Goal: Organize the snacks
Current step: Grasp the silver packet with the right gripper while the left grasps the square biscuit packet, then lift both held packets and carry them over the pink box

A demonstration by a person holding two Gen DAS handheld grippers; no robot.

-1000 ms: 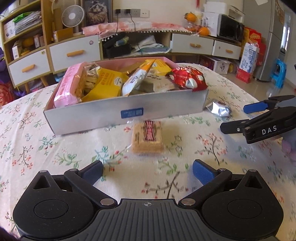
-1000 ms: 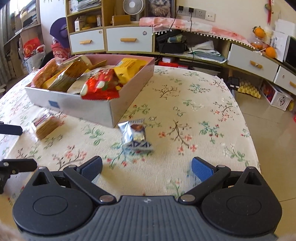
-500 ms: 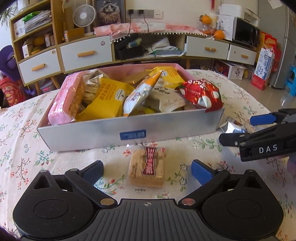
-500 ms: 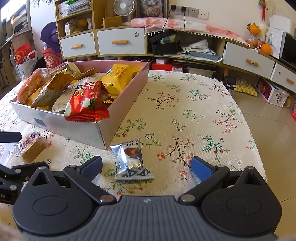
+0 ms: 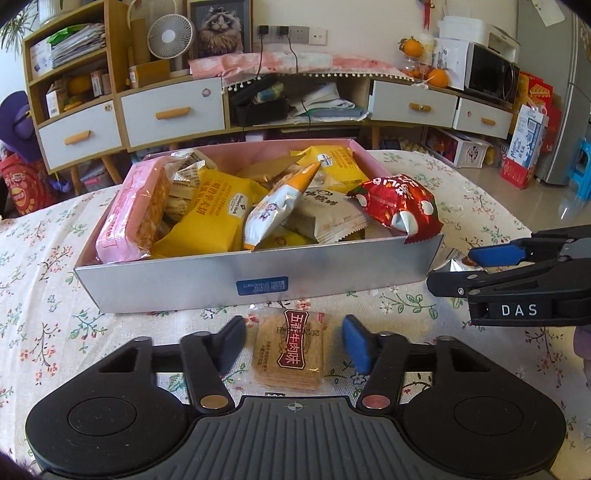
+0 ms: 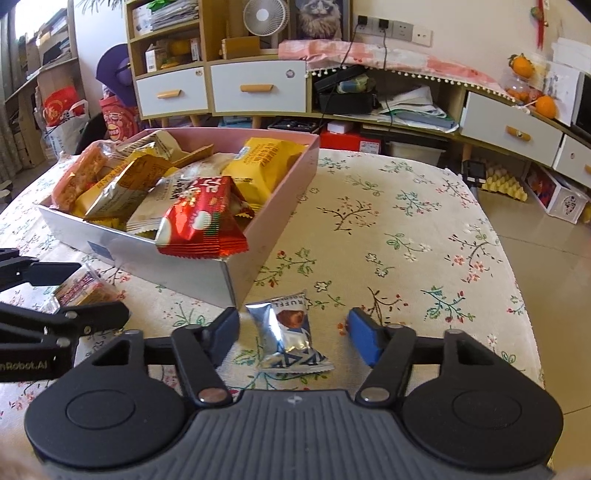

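Two loose snacks on the table, and both sit just outside the snack box (image 5: 258, 273). The cracker pack (image 5: 288, 354), clear wrap with a dark red label, lies flat on the floral tablecloth (image 5: 48, 258) just in front of the box's long silver wall. The left gripper (image 5: 293, 345) straddles it, jaws closing, one finger on each side of the pack, and a sliver of cloth shows between each pad and the wrapper, so no squeeze yet.

At the box's near right corner lies the silver truffle packet (image 6: 288, 332), a little crumpled, its blue-patterned end toward the camera. The right gripper (image 6: 293, 336) has it between its fingers, jaws closing too, with a clear gap on both sides.

The box itself is crammed: a red packet (image 6: 201, 225) hangs over the rim at that same corner, yellow packs (image 5: 218, 210) and a pink-wrapped bar (image 5: 133, 210) are piled behind the front wall.

Beyond the box, well back, stand white drawers with orange handles (image 5: 171, 112), a small fan (image 5: 170, 37) and a cat picture (image 5: 219, 27).
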